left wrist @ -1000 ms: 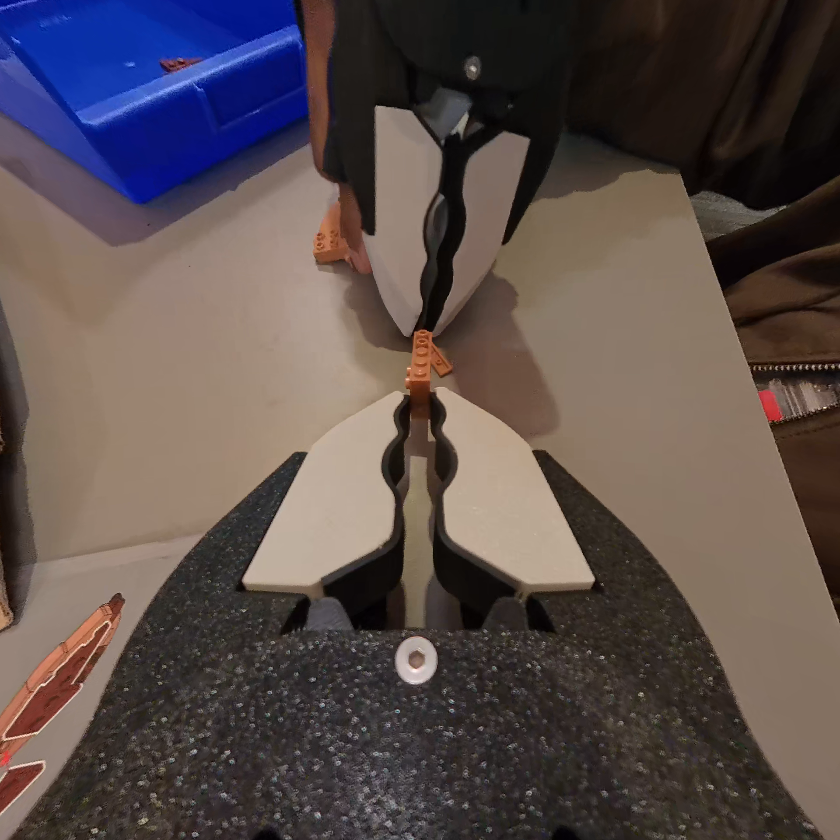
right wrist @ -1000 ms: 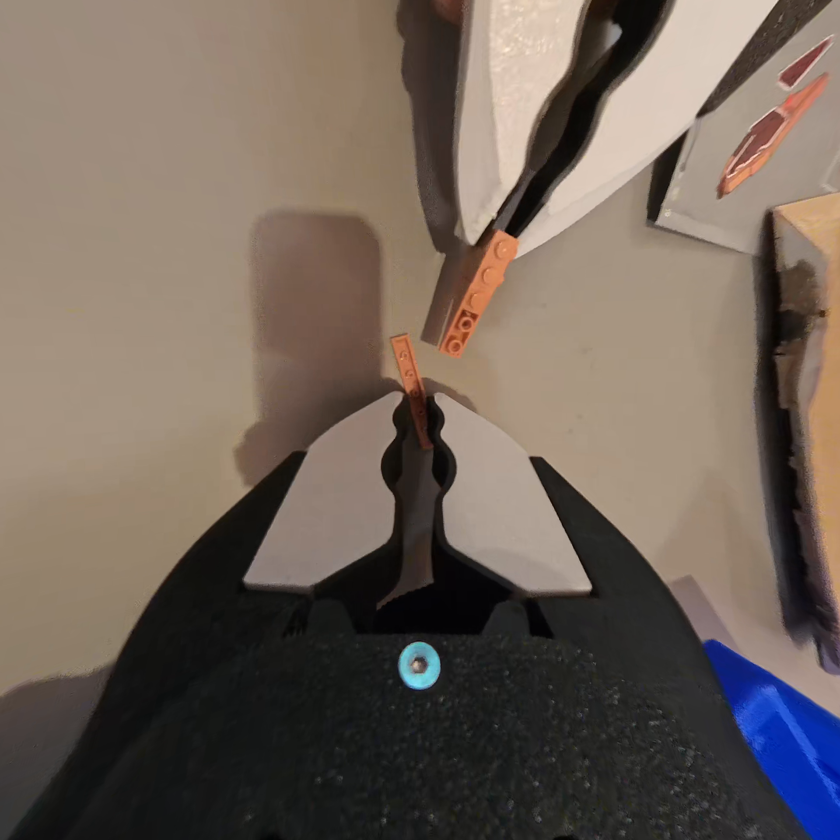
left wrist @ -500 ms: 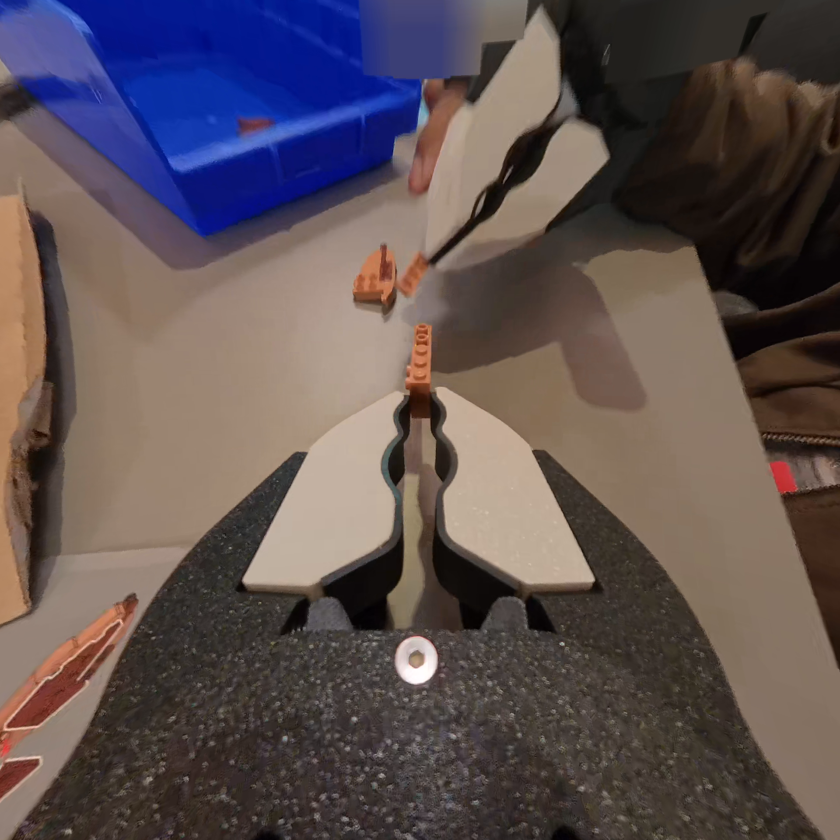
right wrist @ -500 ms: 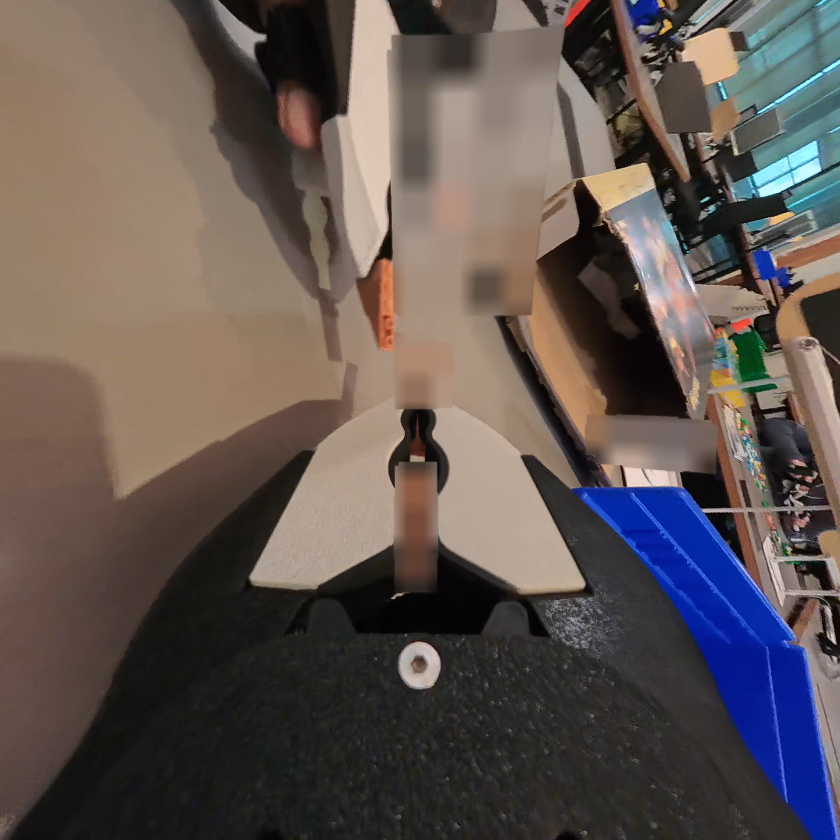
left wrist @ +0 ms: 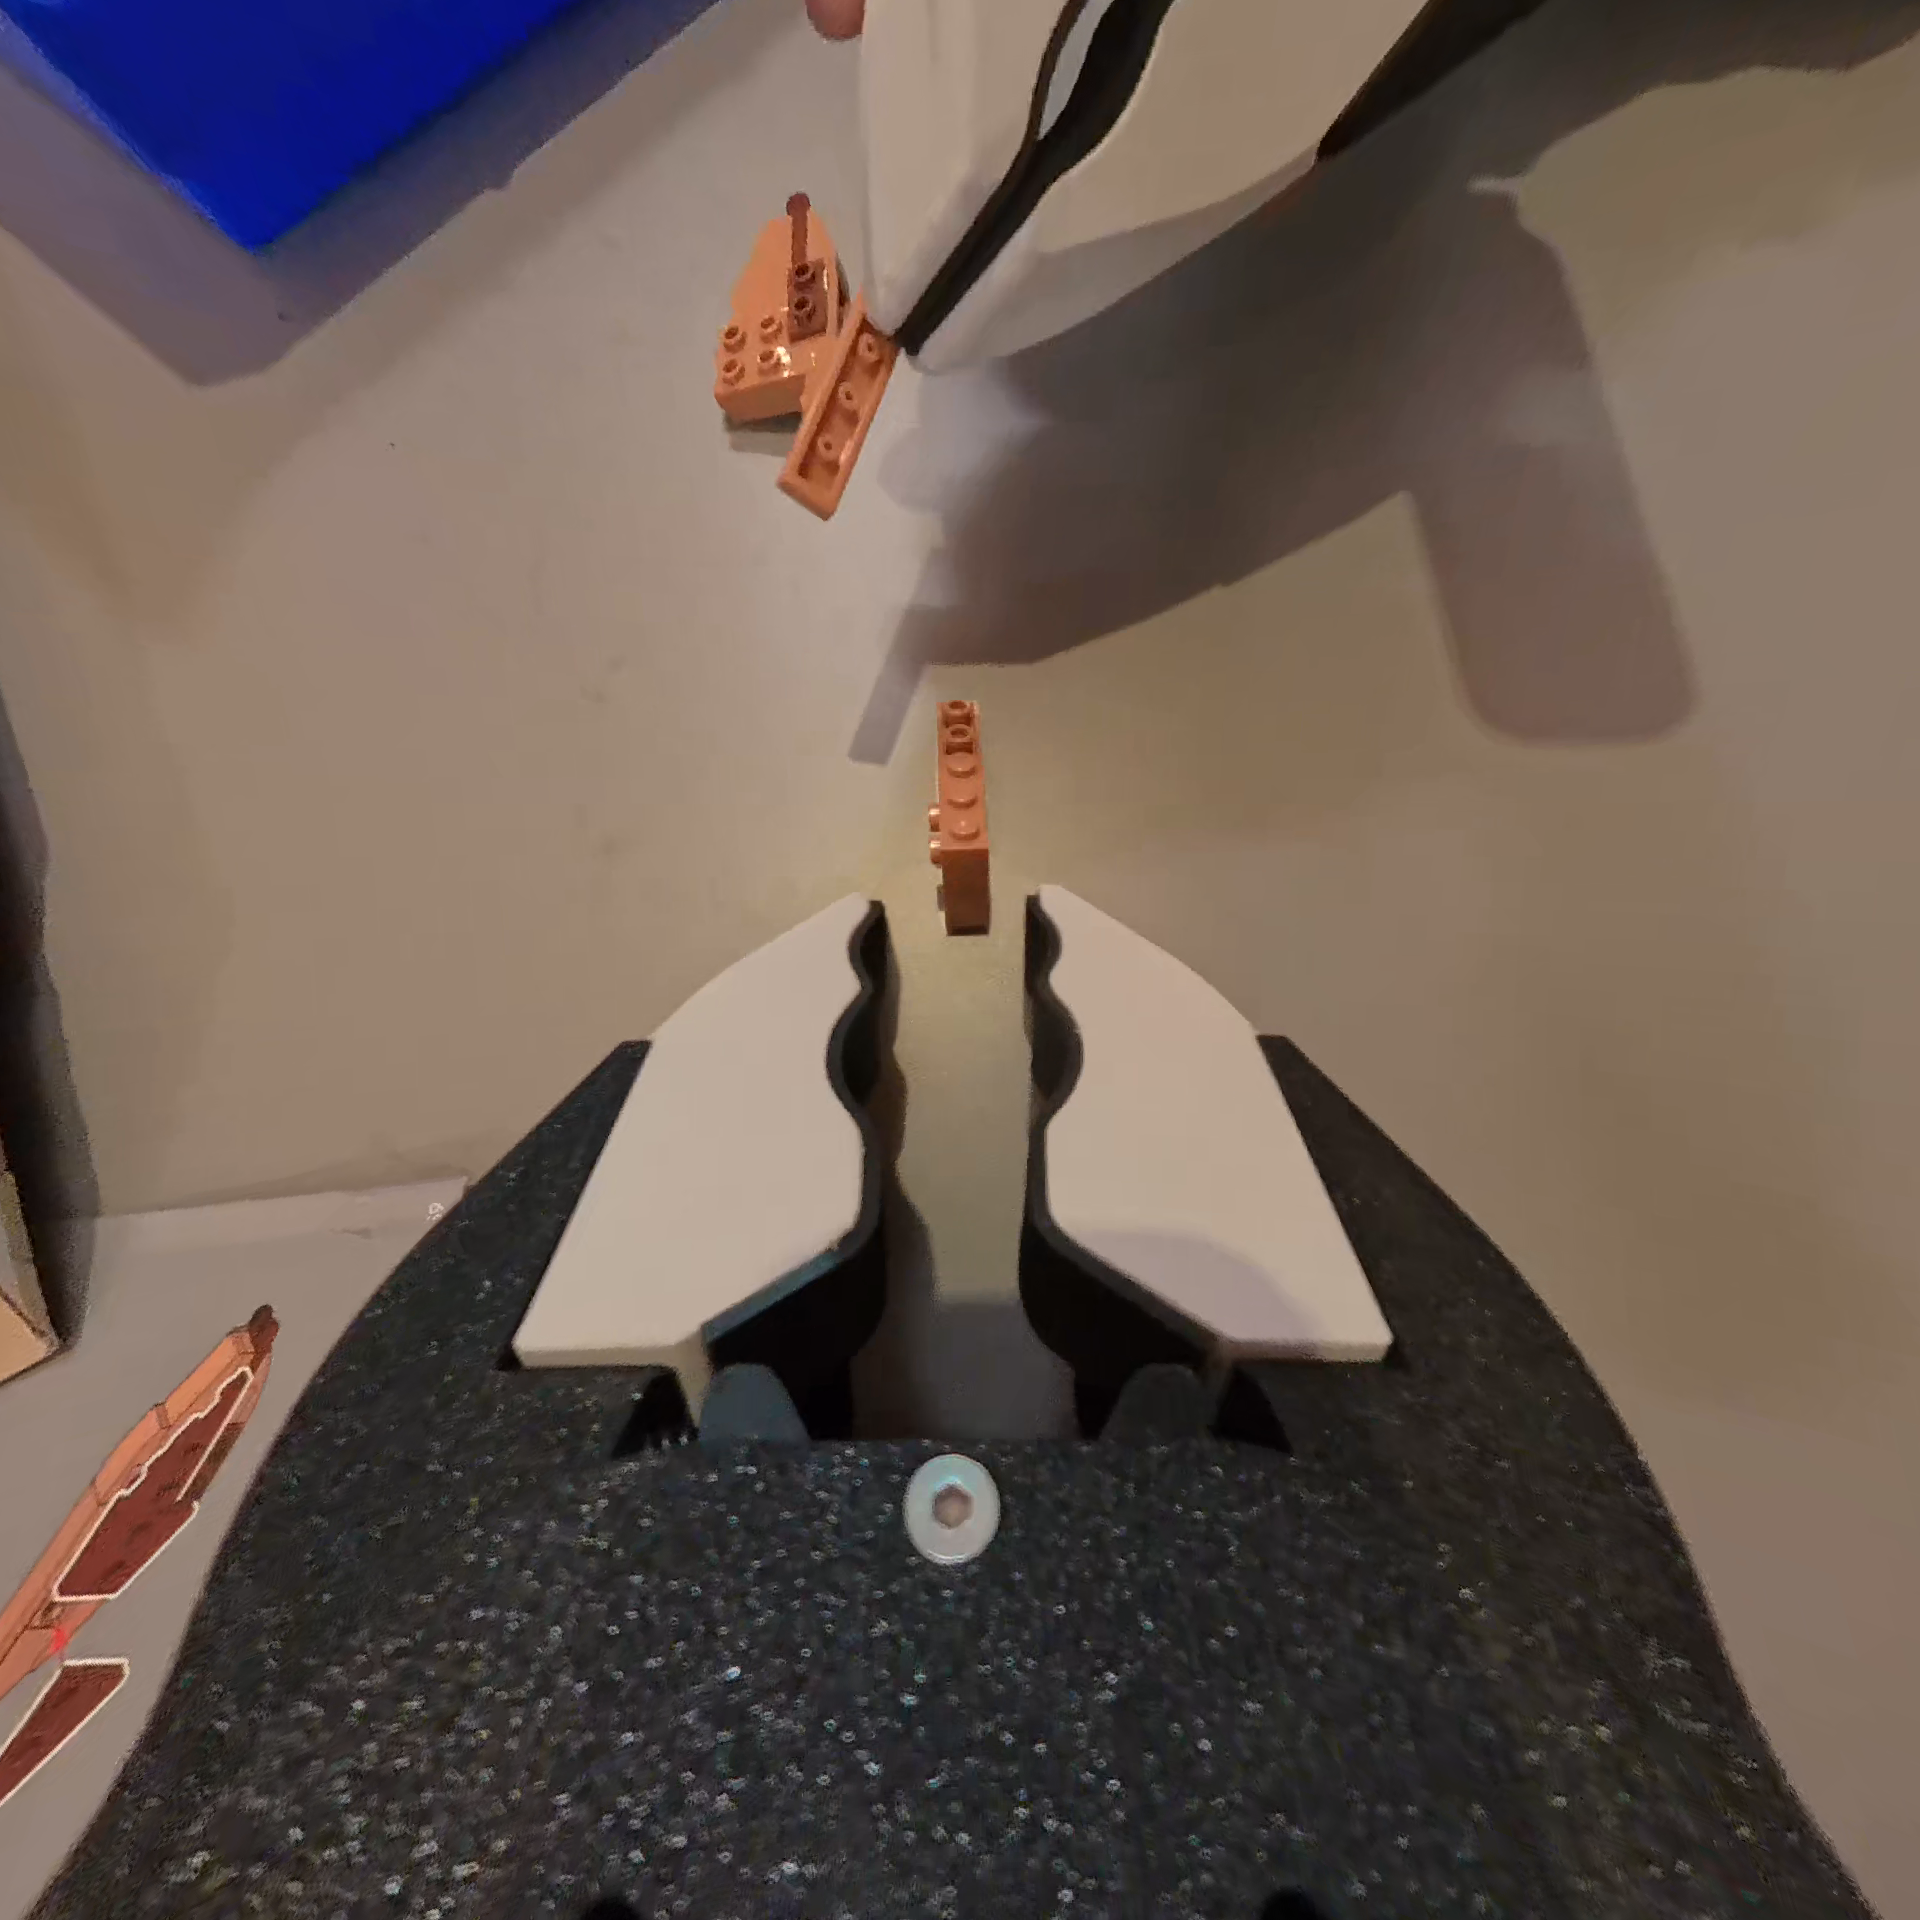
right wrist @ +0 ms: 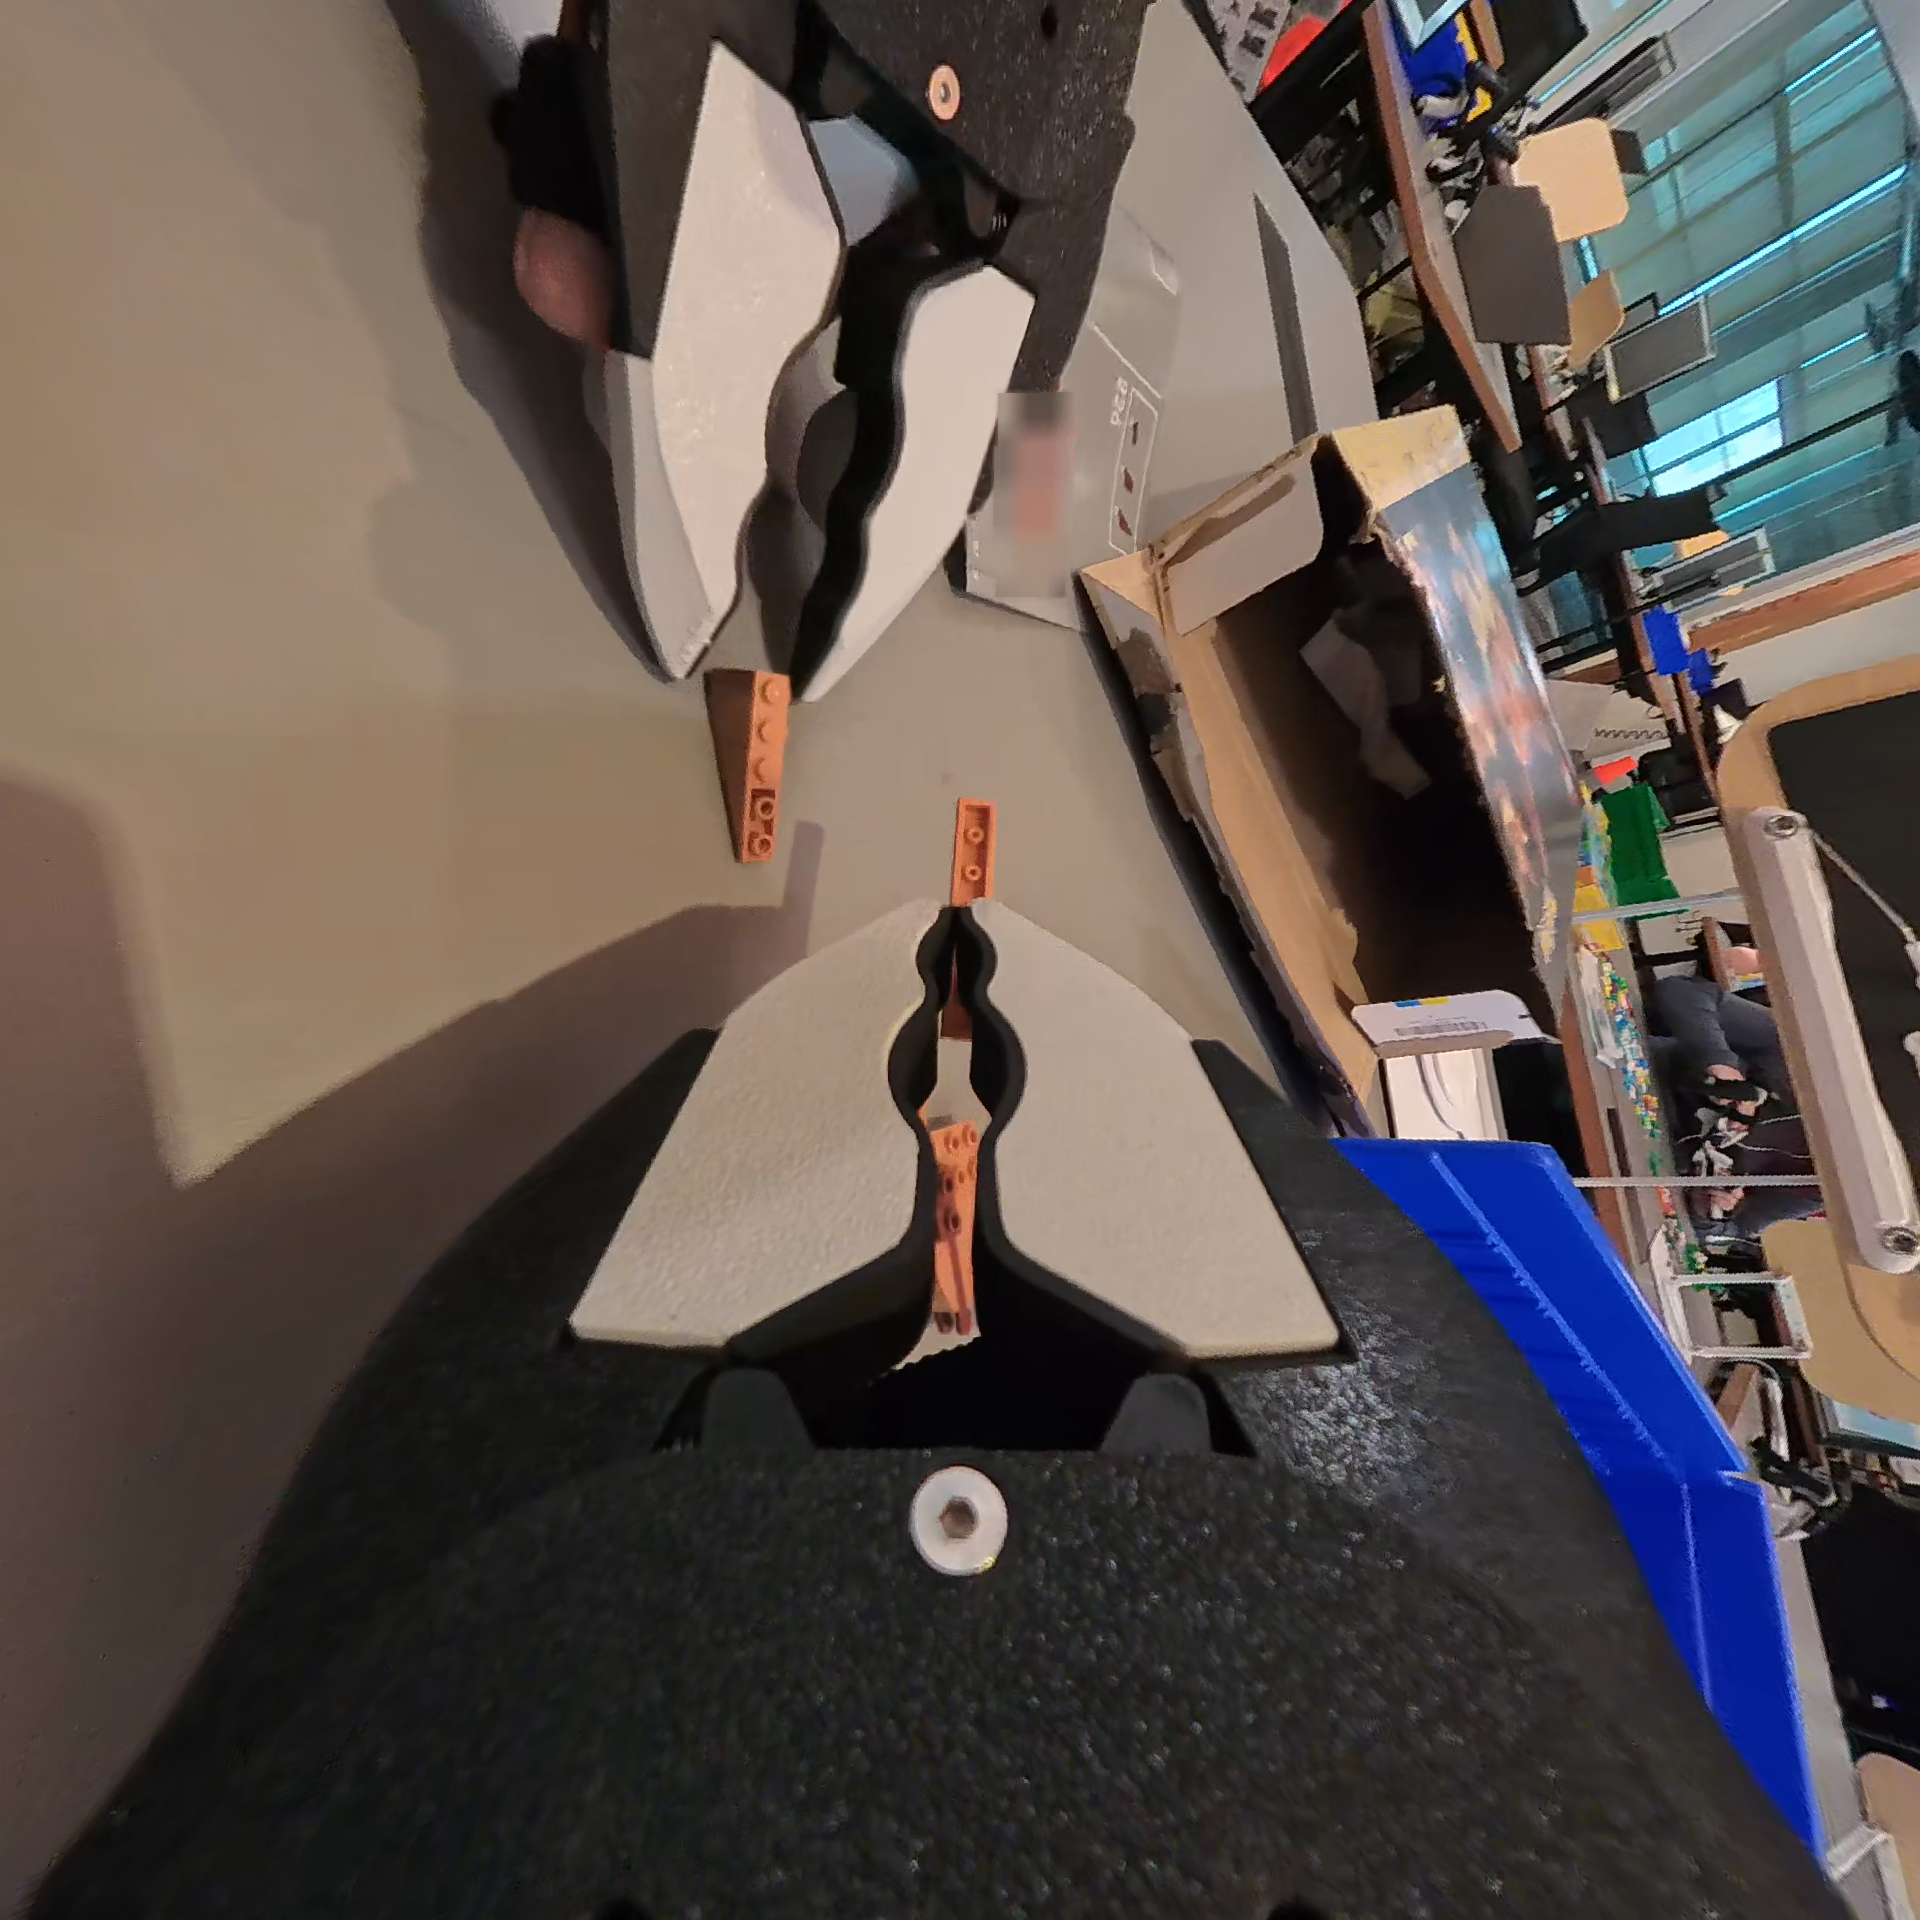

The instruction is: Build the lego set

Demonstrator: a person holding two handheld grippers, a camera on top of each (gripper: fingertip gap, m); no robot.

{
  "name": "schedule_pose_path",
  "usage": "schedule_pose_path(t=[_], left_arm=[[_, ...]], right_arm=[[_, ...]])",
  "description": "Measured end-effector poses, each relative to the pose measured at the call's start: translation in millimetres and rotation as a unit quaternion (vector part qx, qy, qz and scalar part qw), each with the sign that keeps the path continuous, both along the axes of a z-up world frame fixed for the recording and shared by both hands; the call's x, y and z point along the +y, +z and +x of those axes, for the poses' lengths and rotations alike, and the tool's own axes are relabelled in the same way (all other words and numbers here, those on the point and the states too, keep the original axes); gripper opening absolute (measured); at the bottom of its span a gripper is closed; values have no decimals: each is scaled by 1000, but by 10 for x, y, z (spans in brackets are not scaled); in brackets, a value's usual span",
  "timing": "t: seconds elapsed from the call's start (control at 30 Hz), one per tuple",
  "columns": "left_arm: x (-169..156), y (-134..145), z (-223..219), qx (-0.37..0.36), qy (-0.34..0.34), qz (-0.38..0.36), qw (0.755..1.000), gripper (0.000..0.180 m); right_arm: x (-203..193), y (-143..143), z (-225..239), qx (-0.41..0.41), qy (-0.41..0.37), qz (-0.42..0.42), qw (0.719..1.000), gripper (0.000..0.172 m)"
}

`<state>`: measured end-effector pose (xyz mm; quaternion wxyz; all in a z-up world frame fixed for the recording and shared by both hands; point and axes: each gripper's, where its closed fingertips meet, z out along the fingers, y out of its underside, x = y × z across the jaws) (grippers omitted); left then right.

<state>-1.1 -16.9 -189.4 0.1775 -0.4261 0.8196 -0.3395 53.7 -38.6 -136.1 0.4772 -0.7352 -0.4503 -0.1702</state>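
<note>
My left gripper (left wrist: 956,902) is open. A long orange brick (left wrist: 961,821) sits between and just beyond its fingertips, with a clear gap to each pad. The right wrist view shows the same brick (right wrist: 756,769) free just past the left gripper's tips (right wrist: 748,675). My right gripper (right wrist: 961,909) is shut on a thin orange plate (right wrist: 972,852) that sticks out forward. In the left wrist view the right gripper (left wrist: 914,348) holds that plate (left wrist: 840,416) against a small orange brick assembly (left wrist: 774,322) on the grey table (left wrist: 416,727).
A blue bin stands at the far left (left wrist: 260,104) and beside the right gripper (right wrist: 1558,1351). An open cardboard box (right wrist: 1299,779) lies to the right. A printed sheet with brick drawings (left wrist: 125,1507) lies at the lower left. A person's finger (right wrist: 561,270) is behind the left gripper. The left gripper's tips are roughly 8 centimetres from the right gripper's.
My left gripper has opened and let go of the orange brick it was pinching. My right gripper, still holding the thin plate, has moved down to the orange assembly.
</note>
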Motion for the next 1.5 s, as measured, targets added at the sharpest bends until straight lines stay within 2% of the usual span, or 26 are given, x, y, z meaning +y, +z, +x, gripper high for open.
schedule_pose_path(t=[0.13,0.27,0.43,0.57,0.77,0.97,1.17,1.37,1.43,1.5], left_arm=[[10,236,55,-40,16,-55,998,32],[13,689,128,-103,47,-200,973,32],[-48,939,130,-96,46,-354,929,31],[-144,1048,98,-73,24,-431,899,29],[-198,1020,70,-46,15,-448,893,22],[-260,1014,42,-31,1,-455,890,15],[-315,982,32,-23,-8,-450,893,3],[-382,982,26,-31,-23,-438,898,2],[-359,949,59,-39,-13,-420,907,2],[-295,904,103,-62,5,-374,926,2]], right_arm=[[11,104,-51,-19,14,44,999,0],[18,231,-106,-85,31,119,989,0],[5,357,-204,-233,55,228,944,0],[-14,393,-320,-326,75,287,898,0],[-44,480,-391,-411,85,347,839,0],[-45,466,-414,-449,94,362,812,0],[-31,438,-432,-458,98,362,806,0],[-17,414,-440,-447,99,359,813,0],[-12,404,-433,-442,98,354,818,0],[-10,421,-406,-416,91,348,835,0]])
